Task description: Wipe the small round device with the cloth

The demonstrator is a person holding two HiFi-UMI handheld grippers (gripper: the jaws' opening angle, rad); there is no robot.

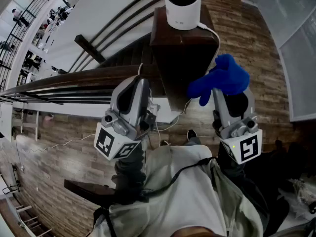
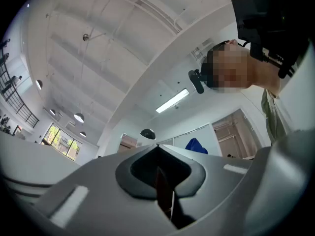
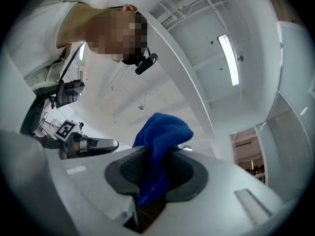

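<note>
The small round device [image 1: 182,4], white with a black domed top, stands on a dark wooden post [image 1: 183,48] at the top of the head view. A white cable runs from its base. My right gripper [image 1: 220,92] is shut on a blue cloth [image 1: 223,78], held just right of the post and below the device. In the right gripper view the cloth [image 3: 160,144] bunches up out of the right gripper [image 3: 156,154]. My left gripper [image 1: 139,83] is left of the post, shut with nothing in it. Its jaws meet in the left gripper view [image 2: 157,149].
A dark wooden handrail [image 1: 74,78] runs left from the post, with a drop to a lower floor beyond it. Wood flooring [image 1: 256,43] lies to the right. A white cable [image 1: 173,122] hangs below the post. Both gripper views look up at the ceiling.
</note>
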